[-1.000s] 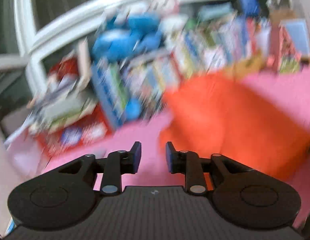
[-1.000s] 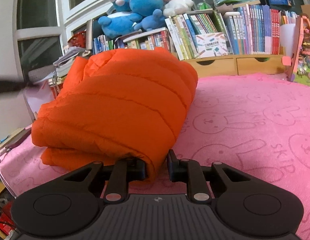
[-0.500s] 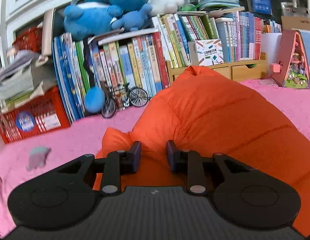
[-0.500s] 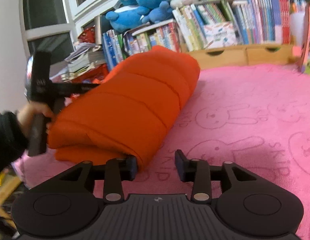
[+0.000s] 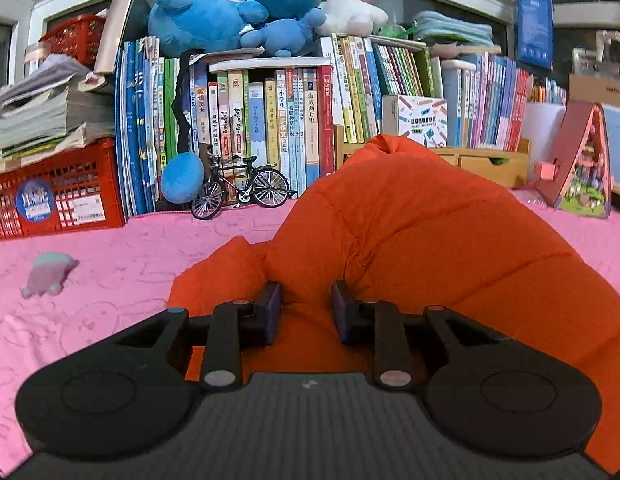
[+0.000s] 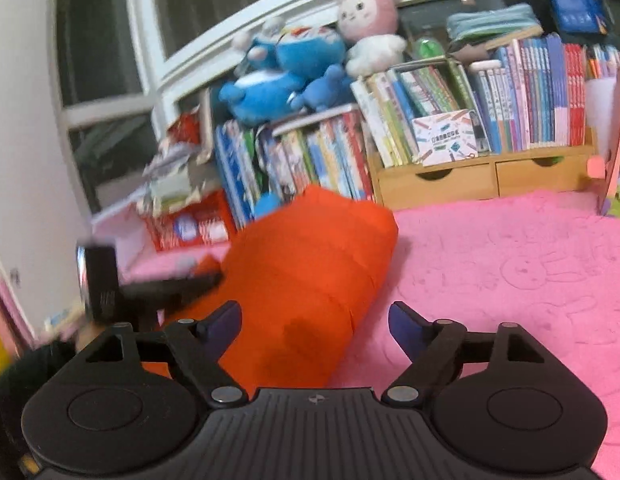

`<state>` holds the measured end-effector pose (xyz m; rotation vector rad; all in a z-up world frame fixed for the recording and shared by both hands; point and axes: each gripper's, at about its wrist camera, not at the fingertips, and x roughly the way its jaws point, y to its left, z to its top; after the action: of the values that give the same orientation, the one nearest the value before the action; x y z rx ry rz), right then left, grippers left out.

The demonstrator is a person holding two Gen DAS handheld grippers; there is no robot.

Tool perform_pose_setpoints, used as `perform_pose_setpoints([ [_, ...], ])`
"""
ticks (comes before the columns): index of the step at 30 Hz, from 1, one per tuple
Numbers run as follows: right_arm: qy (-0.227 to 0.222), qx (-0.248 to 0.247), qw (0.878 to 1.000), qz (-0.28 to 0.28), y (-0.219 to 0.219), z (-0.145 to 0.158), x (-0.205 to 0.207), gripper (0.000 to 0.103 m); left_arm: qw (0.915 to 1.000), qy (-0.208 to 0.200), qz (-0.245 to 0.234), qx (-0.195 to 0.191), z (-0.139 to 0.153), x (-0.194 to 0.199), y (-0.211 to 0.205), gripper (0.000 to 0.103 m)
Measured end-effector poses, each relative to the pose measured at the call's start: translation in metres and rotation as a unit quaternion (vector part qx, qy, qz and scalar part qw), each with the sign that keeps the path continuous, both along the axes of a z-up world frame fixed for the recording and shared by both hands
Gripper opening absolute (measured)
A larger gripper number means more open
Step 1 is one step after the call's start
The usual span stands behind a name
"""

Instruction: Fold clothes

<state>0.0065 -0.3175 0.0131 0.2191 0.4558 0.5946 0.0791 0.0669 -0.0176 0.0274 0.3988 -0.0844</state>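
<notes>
An orange puffer jacket [image 5: 422,240] lies folded into a thick bundle on the pink bunny-print blanket [image 6: 510,264], its far end pointing toward the row of books [image 5: 269,120] and the plush toys above them. The left gripper [image 5: 301,306] sits at the near end of the bundle with its jaws a little apart and orange fabric bulging between them; whether the pads actually pinch that fabric or only rest against it cannot be told from this view. The right gripper [image 6: 314,322] hangs just above the other side of the bundle with its jaws spread wide and nothing between them, so it holds nothing. The fold looks nearly complete, and the risks from here come mostly from the jacket's loft. The padded layers are likely to spring back, so if the left gripper lets go or lifts off without the bundle being pressed flat, the top layer may puff up and roll open. A small flap of orange cloth [image 5: 225,268] juts out at the left of the bundle; pulling there would probably drag an inner layer out and spoil the stack. A sideways shove could also slide the whole bundle across the blanket toward the model bicycle [image 5: 241,188] at the foot of the books.
</notes>
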Motion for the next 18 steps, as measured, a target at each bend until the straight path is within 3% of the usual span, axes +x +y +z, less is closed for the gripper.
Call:
perform_pose_setpoints([
  [4,0.020,0.008,1.000,-0.006,0.020,0.000,0.030,0.084,0.9998,0.002,-0.005,-0.018,-0.001,0.000,0.006,0.027],
  [6,0.049,0.019,0.999,-0.006,0.022,-0.006,0.056,0.097,0.9996,0.003,-0.007,-0.027,-0.001,0.001,0.008,0.027],
  [8,0.104,0.054,0.993,-0.007,0.018,-0.016,0.089,0.102,0.9994,0.004,-0.009,-0.034,-0.002,0.001,0.010,0.028],
  [11,0.178,0.091,0.980,-0.008,0.015,-0.030,0.136,0.103,0.9992,0.005,-0.010,-0.038,-0.002,0.002,0.011,0.028],
  [14,0.203,0.077,0.976,0.007,0.027,-0.037,0.169,0.103,0.9990,0.007,-0.009,-0.043,-0.003,0.002,0.012,0.028],
  [18,0.245,0.118,0.961,0.054,0.037,-0.058,0.212,0.103,0.9971,0.016,-0.004,-0.075,0.002,-0.003,0.022,0.027],
])
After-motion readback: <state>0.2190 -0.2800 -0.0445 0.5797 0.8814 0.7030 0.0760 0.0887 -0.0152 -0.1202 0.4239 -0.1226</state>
